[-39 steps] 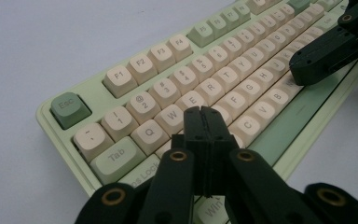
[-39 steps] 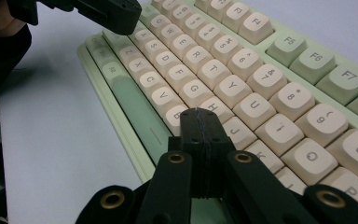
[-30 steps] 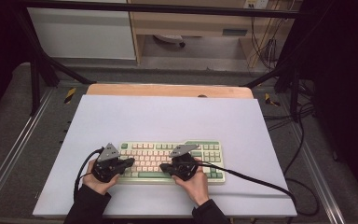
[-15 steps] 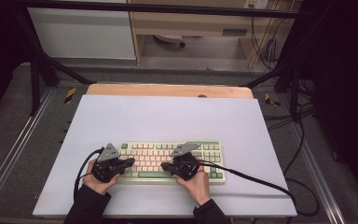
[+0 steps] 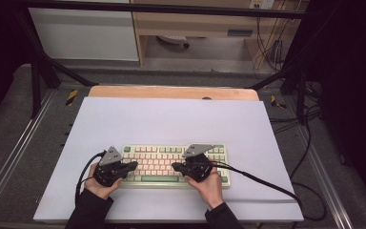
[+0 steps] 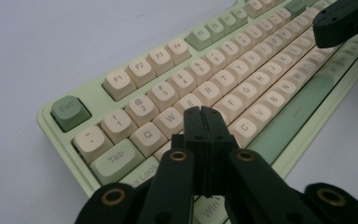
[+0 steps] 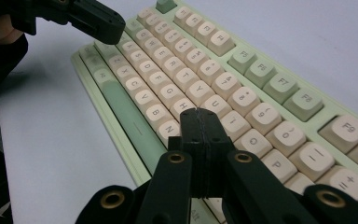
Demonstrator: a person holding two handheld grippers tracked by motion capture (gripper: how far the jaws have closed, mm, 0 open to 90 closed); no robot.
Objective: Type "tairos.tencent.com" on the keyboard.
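Note:
A pale green keyboard (image 5: 171, 157) with cream keys lies near the front of the white table top (image 5: 171, 119). My left gripper (image 5: 134, 165) hovers over its left end, jaws pressed together with nothing between them; in the left gripper view its tip (image 6: 204, 112) sits above the keyboard (image 6: 242, 70) near the letter keys at the left. My right gripper (image 5: 174, 166) is over the keyboard's right half, also shut and empty; its tip (image 7: 199, 114) hangs above the keyboard (image 7: 205, 70) around the middle letter rows. The two tips point toward each other.
Black cables (image 5: 262, 181) trail from both grippers, the right one running across the table to its right edge. A wooden strip (image 5: 171, 92) borders the table's far side. Metal frame rails (image 5: 9, 157) flank the table.

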